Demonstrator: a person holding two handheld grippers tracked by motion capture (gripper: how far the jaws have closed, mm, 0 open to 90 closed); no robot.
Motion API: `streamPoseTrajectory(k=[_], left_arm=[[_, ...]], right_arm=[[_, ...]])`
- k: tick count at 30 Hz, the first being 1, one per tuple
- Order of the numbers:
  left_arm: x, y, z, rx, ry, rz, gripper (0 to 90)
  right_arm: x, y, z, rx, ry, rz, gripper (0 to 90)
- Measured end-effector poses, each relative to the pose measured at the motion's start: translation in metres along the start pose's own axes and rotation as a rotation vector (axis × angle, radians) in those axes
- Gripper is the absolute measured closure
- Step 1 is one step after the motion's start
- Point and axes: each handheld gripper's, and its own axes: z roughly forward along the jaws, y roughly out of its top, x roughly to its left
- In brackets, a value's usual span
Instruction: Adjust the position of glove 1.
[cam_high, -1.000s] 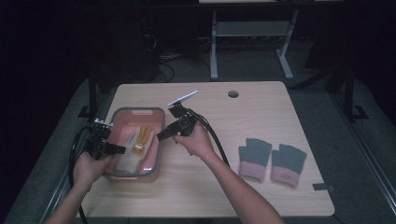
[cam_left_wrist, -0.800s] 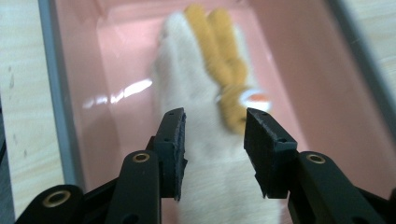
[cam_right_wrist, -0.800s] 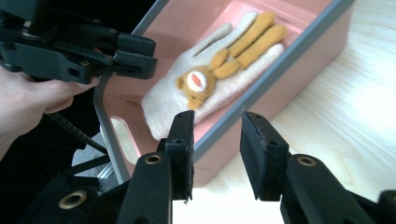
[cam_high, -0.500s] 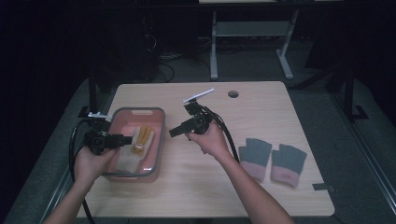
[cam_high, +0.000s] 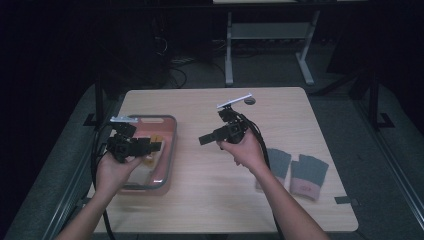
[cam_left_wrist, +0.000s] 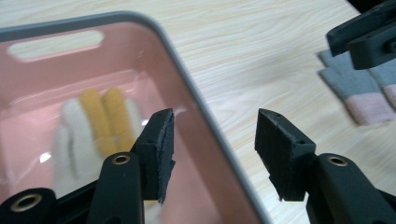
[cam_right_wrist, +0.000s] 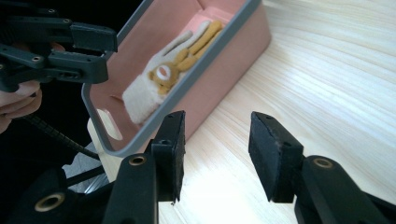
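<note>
The white-and-yellow glove lies flat on the floor of the pink bin, which sits at the left side of the table — in the left gripper view the glove shows through the bin's clear wall, its yellow fingers toward the handle slot. A second ago both your grippers were down at the bin, one at each side of it; now both are lifted clear. Your right gripper has drawn back toward the middle of the table and hangs above bare wood, jaws spread with nothing between them, as the right gripper view confirms. Your left gripper hovers over the bin's near rim, jaws likewise parted and empty.

Read this as a release: the glove is deposited and neither tool holds anything. The pair of grey gloves with pink cuffs lies at the right of the table, beside your right forearm — probably the next things to collect, and well apart from the bin.
</note>
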Motion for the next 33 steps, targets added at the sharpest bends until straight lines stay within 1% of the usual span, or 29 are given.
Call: streamPoseTrajectory(k=[3,6,9,11,12,13,17,18,19,20,24,25,26,27,28,30,31,33], left_arm=[[-0.008,0.004,0.004,-0.004,-0.019,0.011,46.1],[-0.017,0.007,0.010,-0.015,-0.037,0.023,44.8],[-0.023,0.010,0.014,-0.014,-0.052,0.035,43.4],[-0.028,0.012,0.018,-0.015,-0.073,0.024,42.3],[-0.031,0.013,0.020,-0.015,-0.080,0.027,42.0],[-0.033,0.014,0.021,-0.014,-0.085,0.031,41.2],[-0.043,0.018,0.027,-0.012,-0.099,0.044,39.0],[-0.045,0.019,0.029,-0.011,-0.102,0.045,38.5],[-0.048,0.020,0.030,-0.014,-0.104,0.046,37.9],[-0.050,0.020,0.031,-0.017,-0.109,0.043,37.3],[-0.059,0.023,0.037,-0.024,-0.128,0.038,34.9],[-0.060,0.023,0.038,-0.019,-0.132,0.044,34.4],[-0.063,0.024,0.040,-0.017,-0.136,0.050,33.9],[-0.065,0.024,0.041,-0.022,-0.138,0.046,33.4],[-0.067,0.025,0.043,-0.019,-0.141,0.058,33.2],[-0.072,0.027,0.046,-0.015,-0.149,0.062,32.0],[-0.074,0.027,0.048,-0.019,-0.152,0.057,31.1],[-0.079,0.028,0.052,-0.014,-0.161,0.071,30.5]], right_arm=[[-0.004,-0.004,-0.008,-0.006,-0.012,0.000,54.5],[-0.008,-0.009,-0.016,-0.008,-0.022,0.013,53.7],[-0.012,-0.013,-0.023,-0.022,-0.029,0.010,53.2],[-0.014,-0.015,-0.028,-0.022,-0.032,0.021,52.8],[-0.015,-0.017,-0.030,-0.025,-0.036,0.016,52.6],[-0.017,-0.018,-0.033,-0.026,-0.038,0.014,52.4],[-0.020,-0.023,-0.042,-0.034,-0.048,0.029,51.5],[-0.022,-0.024,-0.043,-0.043,-0.052,0.021,51.1],[-0.022,-0.025,-0.045,-0.041,-0.055,0.028,50.5],[-0.024,-0.026,-0.046,-0.050,-0.055,0.025,50.1],[-0.030,-0.031,-0.052,-0.047,-0.067,0.029,48.5],[-0.031,-0.033,-0.053,-0.047,-0.073,0.024,48.2],[-0.032,-0.034,-0.054,-0.048,-0.074,0.029,48.0],[-0.034,-0.036,-0.056,-0.047,-0.076,0.030,47.6],[-0.035,-0.037,-0.058,-0.047,-0.079,0.031,47.5],[-0.039,-0.041,-0.061,-0.049,-0.085,0.033,46.9],[-0.041,-0.044,-0.063,-0.051,-0.090,0.037,46.7],[-0.044,-0.047,-0.067,-0.052,-0.093,0.046,46.1]])
